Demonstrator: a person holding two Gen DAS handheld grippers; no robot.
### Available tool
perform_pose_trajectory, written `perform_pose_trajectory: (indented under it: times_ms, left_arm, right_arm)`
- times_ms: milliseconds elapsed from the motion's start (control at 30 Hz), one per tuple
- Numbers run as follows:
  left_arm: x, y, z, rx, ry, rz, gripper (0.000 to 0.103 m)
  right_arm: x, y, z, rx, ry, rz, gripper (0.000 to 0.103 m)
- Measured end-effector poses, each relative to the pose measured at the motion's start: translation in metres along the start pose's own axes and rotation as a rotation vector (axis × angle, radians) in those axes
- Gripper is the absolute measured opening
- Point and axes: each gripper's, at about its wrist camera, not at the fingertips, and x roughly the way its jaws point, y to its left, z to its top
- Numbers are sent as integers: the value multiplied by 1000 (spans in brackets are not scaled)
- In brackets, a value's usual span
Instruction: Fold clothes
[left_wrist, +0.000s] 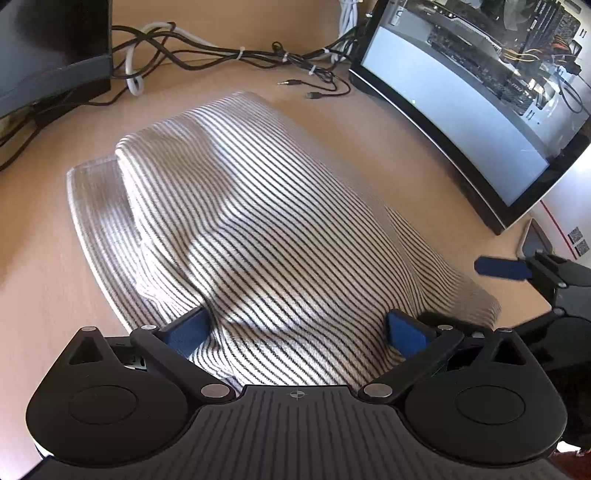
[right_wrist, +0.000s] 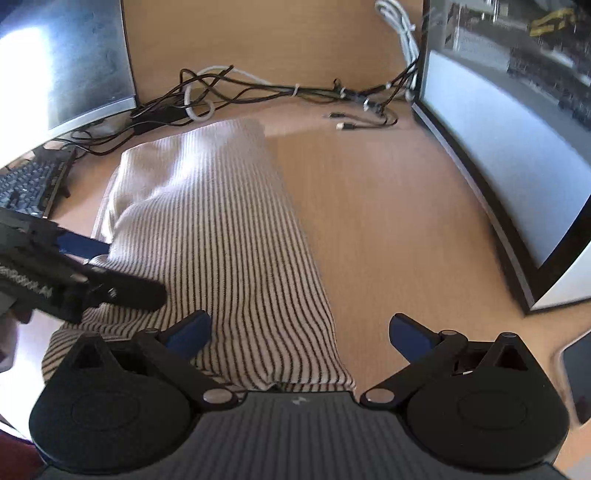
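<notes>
Wooden desk (right_wrist: 388, 221) fills the room's middle, with sunlight falling in patches on it. On the far left a keyboard (right_wrist: 29, 184) lies under a monitor (right_wrist: 66, 62), and from there a bundle of cables (right_wrist: 258, 88) runs along the back wall toward the right. The left gripper (left_wrist: 295, 328) has its blue fingers (left_wrist: 188, 330) spread wide, and between them rises a mound of the striped cloth (left_wrist: 240, 206); the cloth touches both fingers, but the jaws are not closed on it. This cloth lies in the middle of the desk, folded into a long thick shape, with one lower layer showing at its left edge. From the right wrist view the left gripper (right_wrist: 79, 245) is blurred and rests against the left side of the cloth (right_wrist: 221, 229). The right gripper (right_wrist: 299, 334) is also wide open; its left finger (right_wrist: 190, 332) is over the near corner of the cloth, and its right finger (right_wrist: 410, 334) is over bare wood. On the far right stands a big curved screen (right_wrist: 517, 155), and a phone (right_wrist: 578, 373) lies near the desk's edge.
</notes>
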Motion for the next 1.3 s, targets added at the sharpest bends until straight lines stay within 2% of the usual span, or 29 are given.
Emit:
perform_pose_trajectory:
  times_ms: [67, 200, 333, 467, 633, 867, 933, 1000, 1100, 1167, 1267, 1300]
  left_arm:
    - [-9, 3, -2, -3, -12, 1, 103]
    - [-28, 7, -8, 19, -32, -18, 103]
    - [-28, 2, -21, 95, -8, 5, 103]
    - [-23, 0, -32, 150, 12, 53, 103]
    - [-24, 0, -33, 155, 6, 54, 103]
    - [-21, -3, -39, 219, 17, 74, 103]
    - [-22, -2, -44, 242, 20, 76, 103]
    - [-24, 2, -47, 247, 19, 74, 103]
    - [-30, 13, -45, 206, 9, 88, 103]
    - [-33, 20, -44, 168, 3, 119, 103]
    - [-38, 25, -43, 132, -10, 141, 103]
    - [-41, 25, -43, 124, -16, 142, 103]
  right_arm:
    - [-7, -5, 4, -7, -6, 33, 103]
    - [-24, -12, 7, -47, -77, -39, 103]
    - [-9, -10, -5, -68, -1, -92, 103]
    - [-9, 3, -7, -56, -4, -156, 103]
    - [-12, 20, -10, -119, -27, -235, 103]
    - [-18, 24, -14, -139, -51, -235, 103]
    - [-31, 25, -12, -192, -109, -179, 103]
    - [-49, 28, -8, -273, -155, -53, 97]
    - [-64, 43, -4, -432, -114, 115, 87]
    - [-61, 54, -6, -501, -38, 232, 82]
    - [-47, 72, -20, -602, 38, 304, 81]
    - [-43, 77, -25, -649, 38, 291, 81]
